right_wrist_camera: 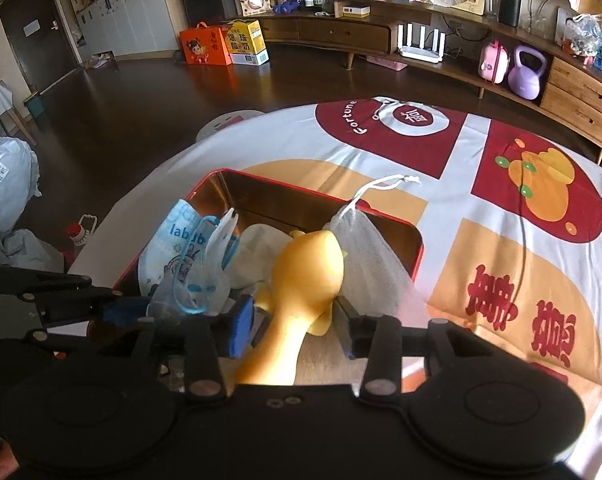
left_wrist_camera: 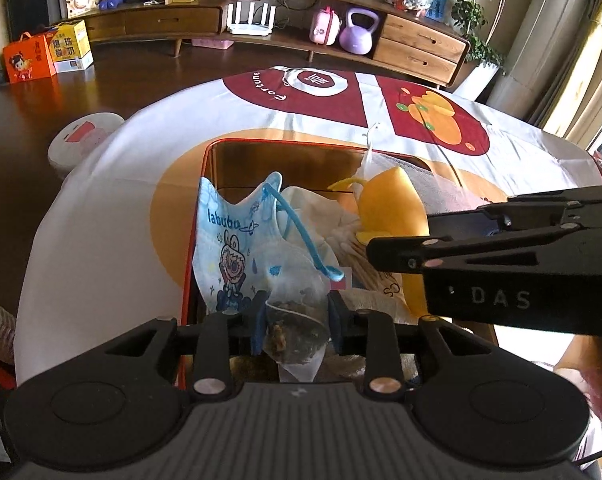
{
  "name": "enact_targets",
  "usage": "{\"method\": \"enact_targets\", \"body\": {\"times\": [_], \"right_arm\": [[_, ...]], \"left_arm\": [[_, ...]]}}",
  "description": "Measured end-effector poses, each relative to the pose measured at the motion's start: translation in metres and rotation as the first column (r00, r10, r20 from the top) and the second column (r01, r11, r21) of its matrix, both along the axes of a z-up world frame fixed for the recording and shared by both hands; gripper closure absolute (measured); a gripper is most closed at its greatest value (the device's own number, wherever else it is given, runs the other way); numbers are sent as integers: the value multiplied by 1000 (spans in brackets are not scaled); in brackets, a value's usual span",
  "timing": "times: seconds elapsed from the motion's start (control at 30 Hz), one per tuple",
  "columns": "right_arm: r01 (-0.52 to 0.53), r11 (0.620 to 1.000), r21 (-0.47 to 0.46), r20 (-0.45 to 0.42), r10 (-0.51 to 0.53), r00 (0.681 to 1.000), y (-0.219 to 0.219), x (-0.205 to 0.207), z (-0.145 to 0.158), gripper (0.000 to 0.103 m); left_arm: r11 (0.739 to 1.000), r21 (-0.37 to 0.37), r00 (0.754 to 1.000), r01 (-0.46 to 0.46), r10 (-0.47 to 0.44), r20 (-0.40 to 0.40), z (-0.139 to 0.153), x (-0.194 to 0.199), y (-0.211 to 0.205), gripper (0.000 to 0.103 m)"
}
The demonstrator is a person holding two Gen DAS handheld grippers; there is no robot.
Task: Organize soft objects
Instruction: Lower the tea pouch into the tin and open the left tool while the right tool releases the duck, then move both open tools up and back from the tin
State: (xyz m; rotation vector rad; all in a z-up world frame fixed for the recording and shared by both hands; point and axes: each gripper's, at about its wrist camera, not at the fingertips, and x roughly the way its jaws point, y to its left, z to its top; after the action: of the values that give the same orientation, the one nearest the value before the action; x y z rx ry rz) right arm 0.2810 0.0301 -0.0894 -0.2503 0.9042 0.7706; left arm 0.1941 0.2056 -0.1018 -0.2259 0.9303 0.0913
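A red tin box (left_wrist_camera: 199, 216) stands on the worktop (left_wrist_camera: 101, 216), which is covered by a white cloth with red and orange prints. The box is crowded: a blue "labubu" face mask (left_wrist_camera: 229, 240) leans against its left wall, a white mesh drawstring pouch (right_wrist_camera: 365, 256) rises at the right, and pale folded cloth lies between them. A low wooden cabinet (left_wrist_camera: 417, 48) with a purple kettlebell (left_wrist_camera: 359, 32) runs along the far wall.

The left tool (left_wrist_camera: 297, 320) is narrowly parted, its blue pads on either side of a clear packet of dried bits (left_wrist_camera: 293, 328) over the box's near edge; whether they press it cannot be told. The right tool (right_wrist_camera: 297, 328) stands about half open around a yellow rubber duck toy (right_wrist_camera: 301, 292), the pads clear of its neck.
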Motion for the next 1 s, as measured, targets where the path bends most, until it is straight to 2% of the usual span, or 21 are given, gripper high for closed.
{"method": "enact_targets", "body": {"times": [0.1,0.13,0.17,0.23,0.43,0.57,0.7,1.0], "right_arm": [[2,1000,4,7,-3,1000,-3,-3,5,52],[3,1000,6,8,-3,1000,-4,-5,6,51],[2,1000,9,9,-2,1000,-5,-6,8,51],[0,1000,15,15,-1,1000,-8,-8,12,49],[-4,999,32,25,3,1000,-14,-16,23,44],[-15,999,52,35,13,999,-19,-25,32,40],[-23,996,81,38,20,999,-30,-35,42,35],[-31,989,144,67,22,998,-61,-55,62,27]], "left_arm": [[1000,9,1000,3,-3,-3,2,-3,-2,71],[1000,11,1000,2,-2,-4,3,-4,-2,63],[1000,16,1000,-2,2,0,4,-5,-3,49],[1000,16,1000,-4,4,17,8,-8,-2,40],[1000,8,999,-8,7,31,16,-16,-1,40],[1000,11,999,-16,16,45,21,-23,-2,33],[1000,1,998,-24,24,59,28,-30,-2,33],[999,42,992,-25,20,123,49,-55,-10,32]]}}
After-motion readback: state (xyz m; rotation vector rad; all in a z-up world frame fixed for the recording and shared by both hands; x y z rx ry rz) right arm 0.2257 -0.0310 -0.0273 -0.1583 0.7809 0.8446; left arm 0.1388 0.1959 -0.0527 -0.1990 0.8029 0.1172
